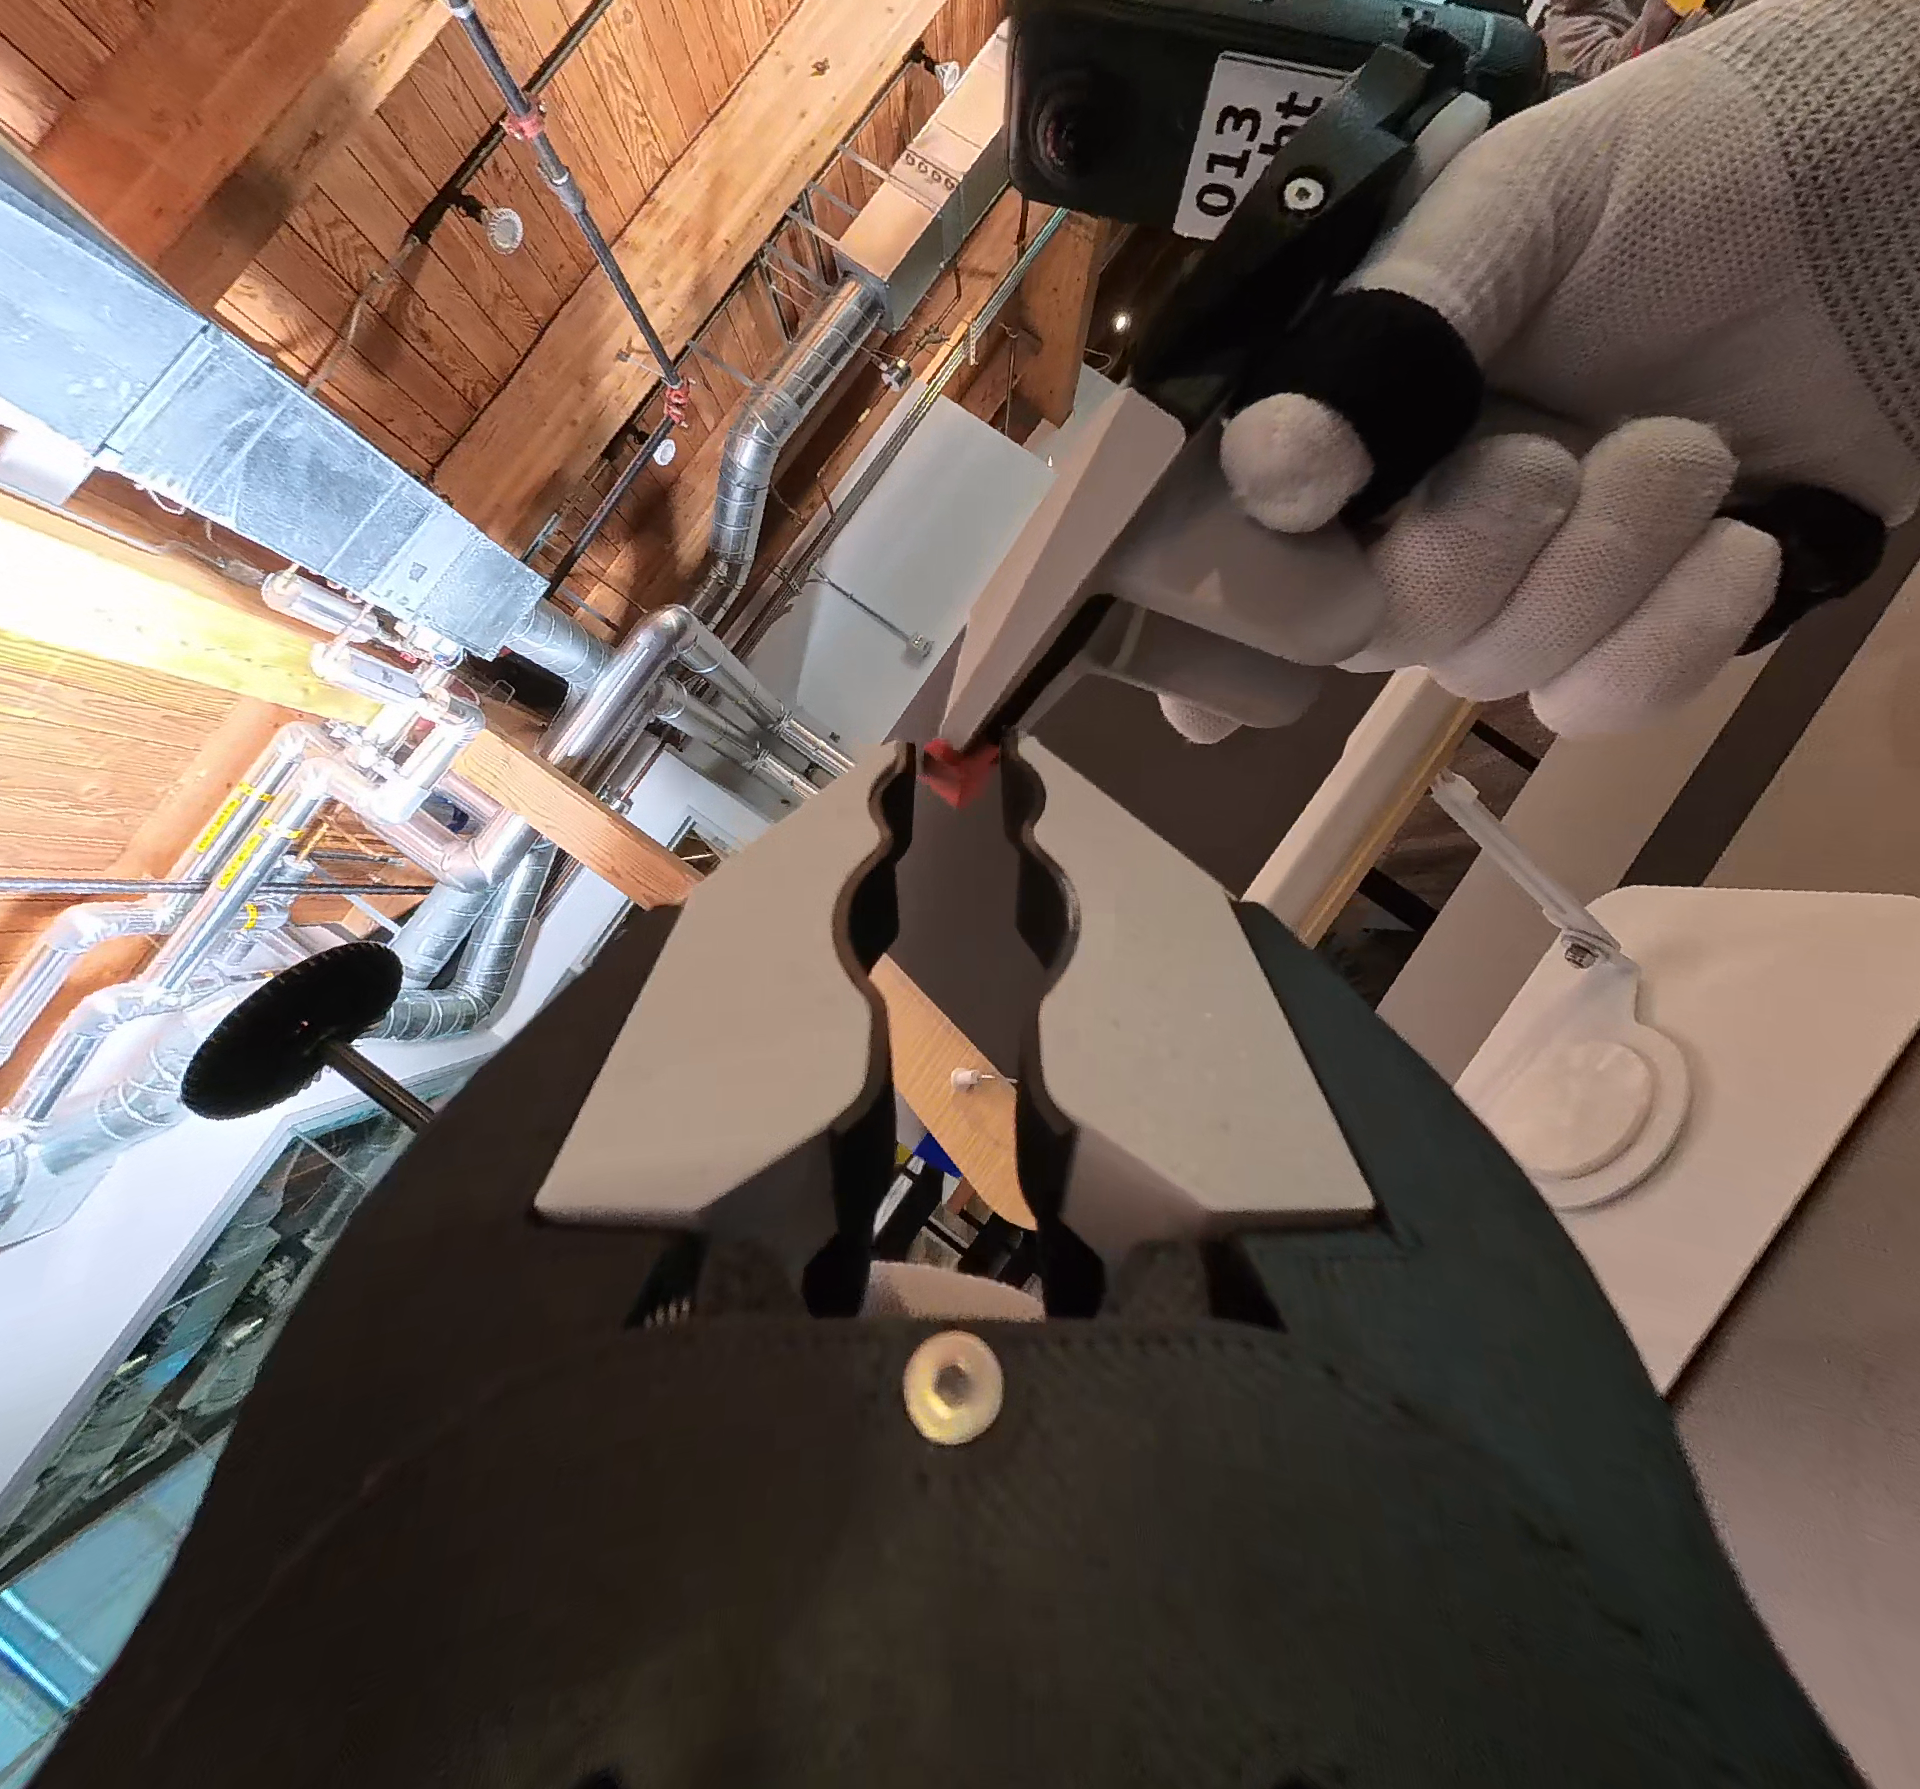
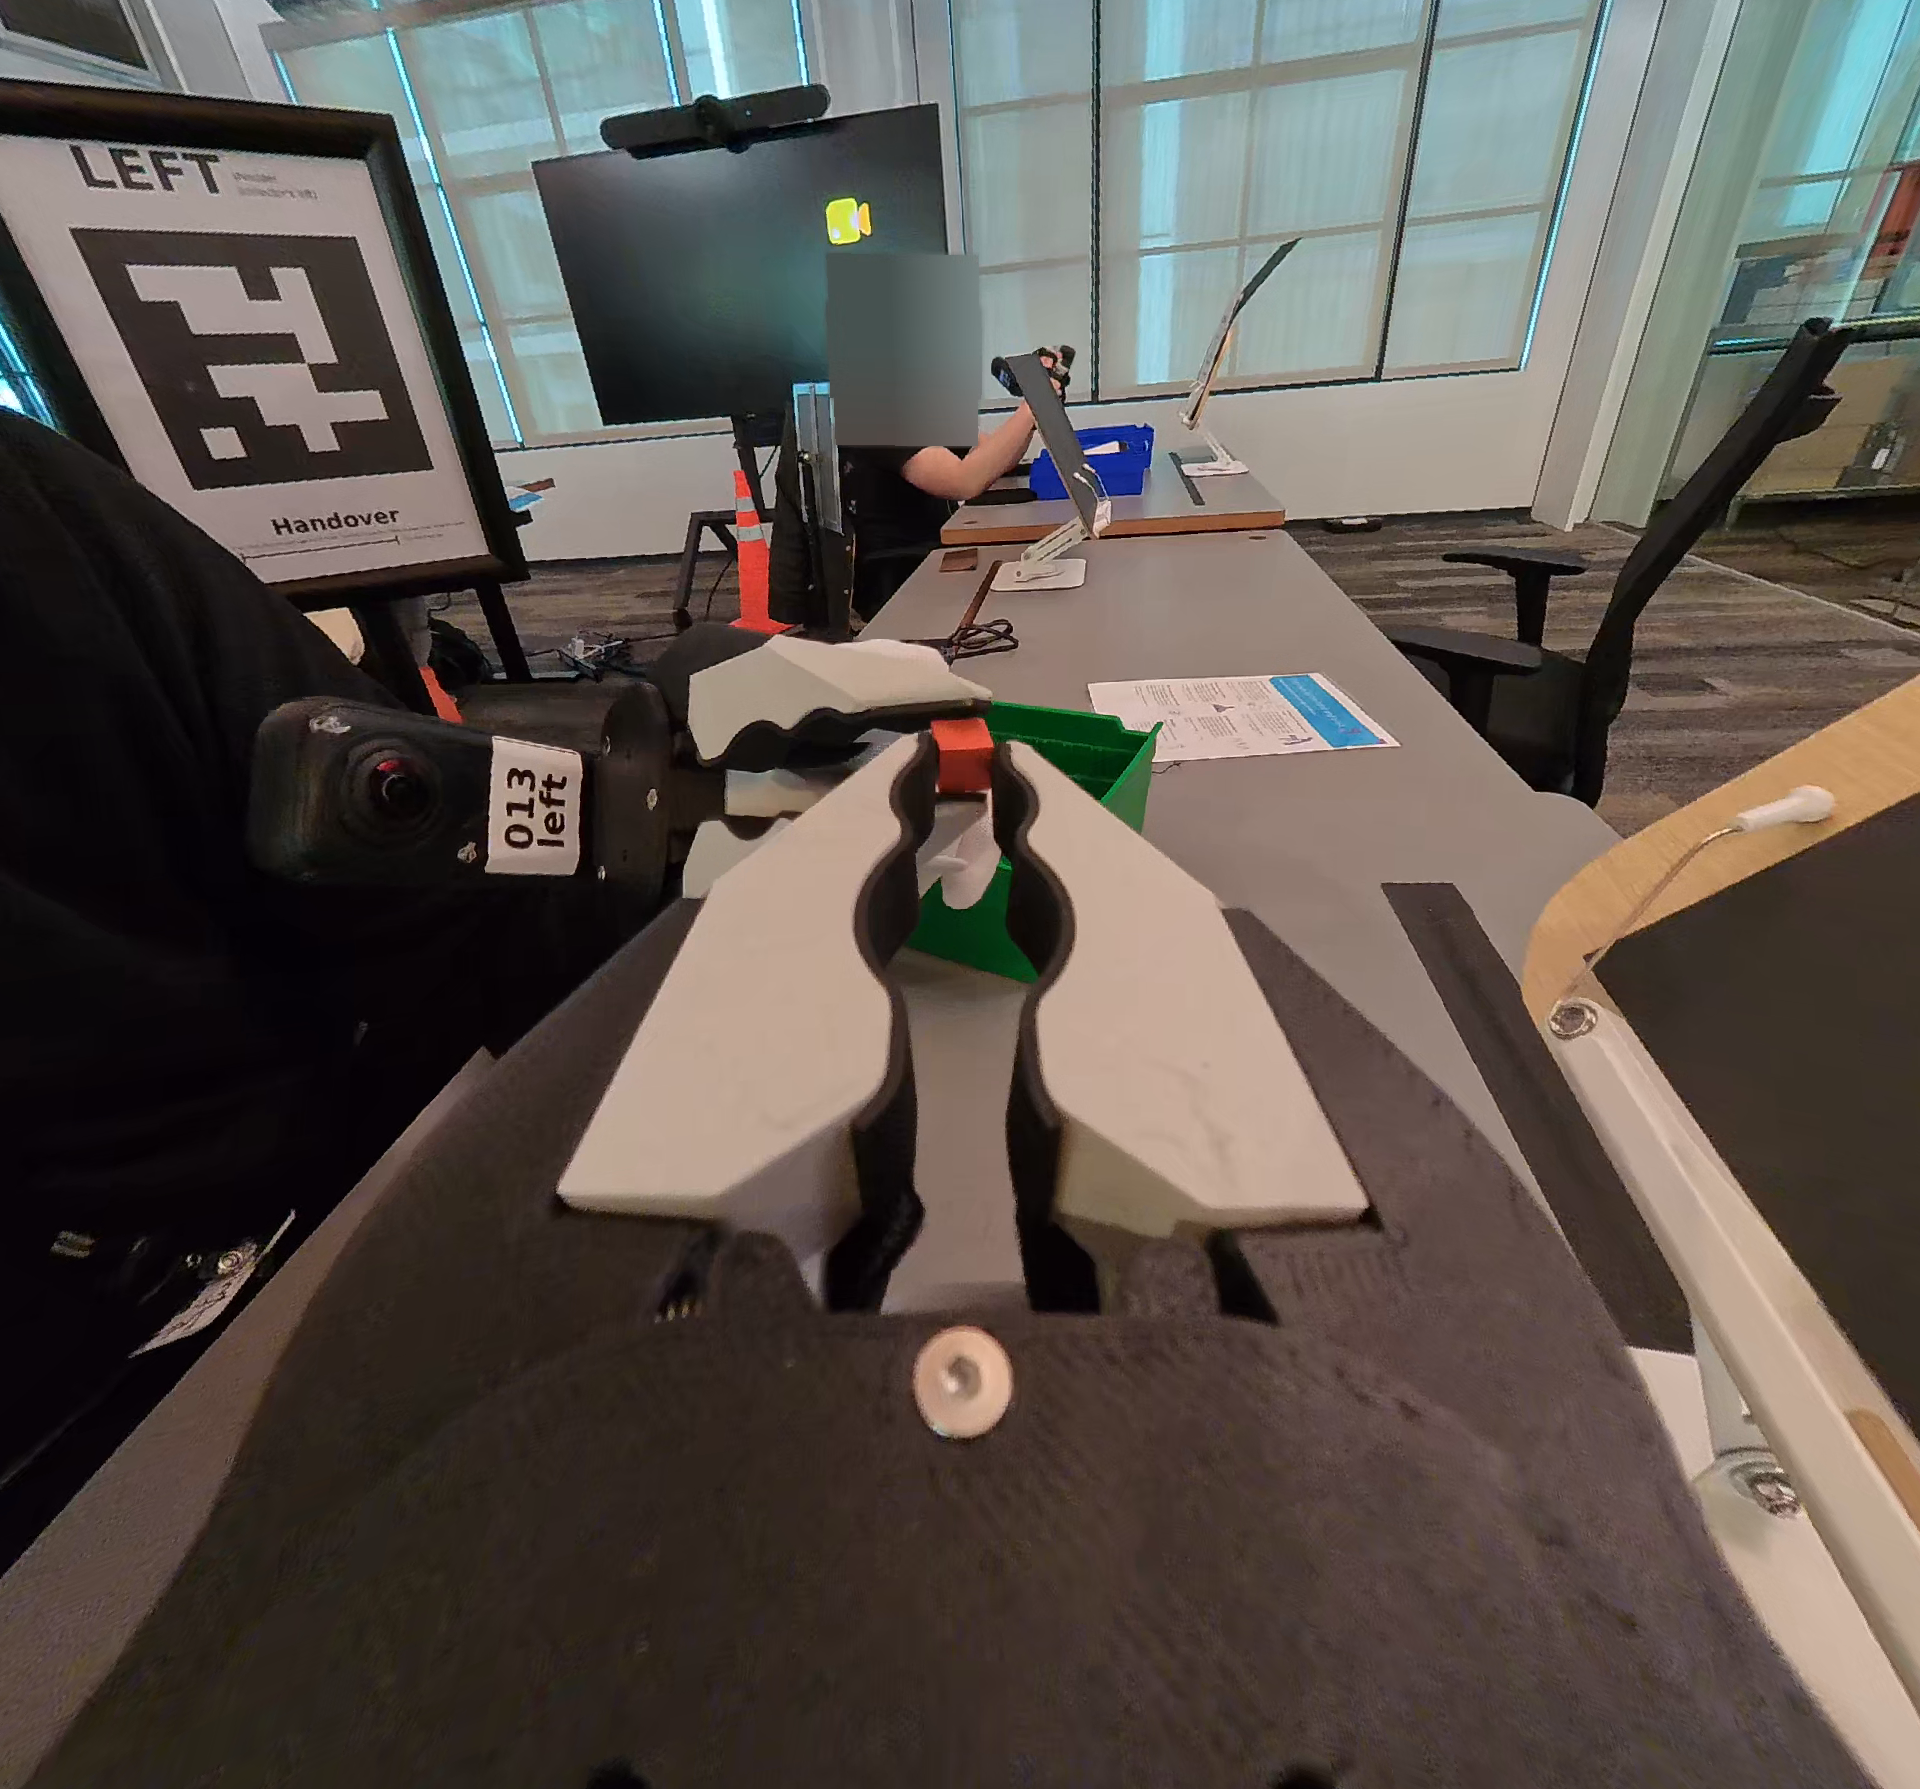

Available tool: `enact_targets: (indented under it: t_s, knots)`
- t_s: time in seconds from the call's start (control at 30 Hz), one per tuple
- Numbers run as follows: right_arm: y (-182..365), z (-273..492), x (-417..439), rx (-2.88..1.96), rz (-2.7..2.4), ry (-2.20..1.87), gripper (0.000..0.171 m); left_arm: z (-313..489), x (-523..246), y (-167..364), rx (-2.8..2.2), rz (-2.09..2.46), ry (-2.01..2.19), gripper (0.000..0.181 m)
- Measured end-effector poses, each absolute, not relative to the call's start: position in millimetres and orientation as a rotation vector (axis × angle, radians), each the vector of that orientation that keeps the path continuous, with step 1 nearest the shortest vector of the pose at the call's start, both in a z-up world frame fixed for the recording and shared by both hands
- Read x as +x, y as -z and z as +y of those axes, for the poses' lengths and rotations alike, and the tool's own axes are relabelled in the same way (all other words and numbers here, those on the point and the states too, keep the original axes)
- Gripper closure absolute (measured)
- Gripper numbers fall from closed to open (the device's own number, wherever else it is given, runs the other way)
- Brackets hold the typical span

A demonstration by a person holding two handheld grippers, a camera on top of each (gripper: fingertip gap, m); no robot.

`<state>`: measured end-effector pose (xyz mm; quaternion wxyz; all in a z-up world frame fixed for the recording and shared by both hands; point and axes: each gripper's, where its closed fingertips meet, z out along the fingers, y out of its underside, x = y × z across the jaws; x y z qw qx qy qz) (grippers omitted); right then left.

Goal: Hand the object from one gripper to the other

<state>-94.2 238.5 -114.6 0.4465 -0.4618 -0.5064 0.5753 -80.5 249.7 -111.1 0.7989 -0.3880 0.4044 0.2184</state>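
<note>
A small red block (image 1: 958, 775) (image 2: 961, 754) sits in mid-air at the tips of both grippers. In the left wrist view my left gripper (image 1: 962, 750) has its two white fingers against the block's sides. The right gripper (image 1: 982, 716), held by a white-gloved hand (image 1: 1621, 451), comes in from the upper right and meets the same block. In the right wrist view my right gripper (image 2: 961, 750) pinches the block from the sides. The left gripper (image 2: 935, 716) reaches in from the left, its upper finger over the block and its lower finger partly hidden.
A green bin (image 2: 1081, 763) with a white item (image 2: 961, 872) inside stands on the grey table (image 2: 1299, 866) right under the grippers. A printed sheet (image 2: 1236, 716) lies beyond it. A board on a white stand (image 2: 1766, 1012) is close on the right, a black chair (image 2: 1621, 617) farther off. Left and right tips are no more than a few centimetres apart.
</note>
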Motion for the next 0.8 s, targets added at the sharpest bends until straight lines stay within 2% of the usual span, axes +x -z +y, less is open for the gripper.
enact_targets:
  t_s: [0.8]
  knots:
    - [119.5,238.2,-92.5,-1.138,-1.276,-1.425,0.164,252.4,-76.8,115.8,-0.848,0.877,-0.466,0.168]
